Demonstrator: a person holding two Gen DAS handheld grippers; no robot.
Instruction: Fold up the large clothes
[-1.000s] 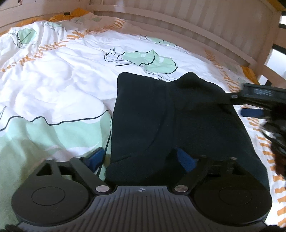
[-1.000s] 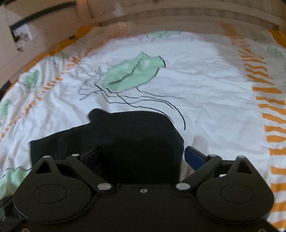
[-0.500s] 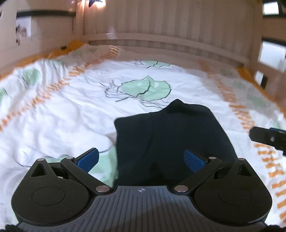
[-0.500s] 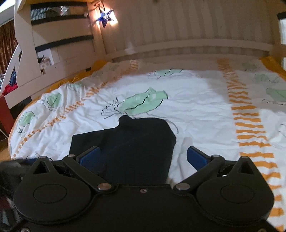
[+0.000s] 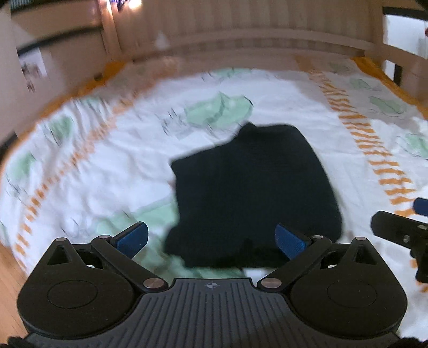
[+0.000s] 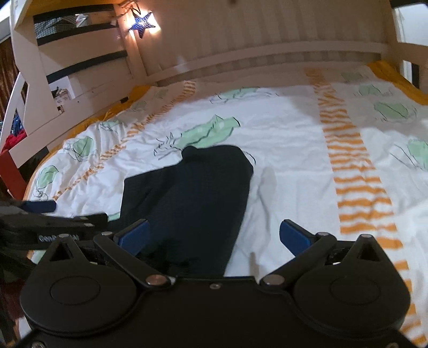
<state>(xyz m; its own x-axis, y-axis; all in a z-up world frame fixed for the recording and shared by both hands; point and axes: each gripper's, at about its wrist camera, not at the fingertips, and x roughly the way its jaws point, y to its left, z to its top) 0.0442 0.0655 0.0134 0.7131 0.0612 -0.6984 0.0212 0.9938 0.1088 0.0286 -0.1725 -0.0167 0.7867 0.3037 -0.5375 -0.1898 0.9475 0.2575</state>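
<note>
A dark navy garment [image 5: 251, 187] lies folded into a compact block on the bed; it also shows in the right wrist view [image 6: 198, 198]. My left gripper [image 5: 211, 238] is open and empty, held above the garment's near edge. My right gripper [image 6: 214, 235] is open and empty, above the garment's near right side. The right gripper's fingers show at the right edge of the left wrist view [image 5: 401, 233]. The left gripper shows at the left edge of the right wrist view [image 6: 48, 222].
The bed has a white duvet [image 6: 289, 171] with green leaf prints and orange stripes. A wooden headboard [image 6: 267, 42] stands at the back. A side rail and shelves [image 6: 67, 69] run along the left. A star light [image 6: 140, 25] glows above.
Both grippers have pulled back and up from the garment, so more of the bed shows. The garment lies still, folded. The left wrist view is blurred by motion.
</note>
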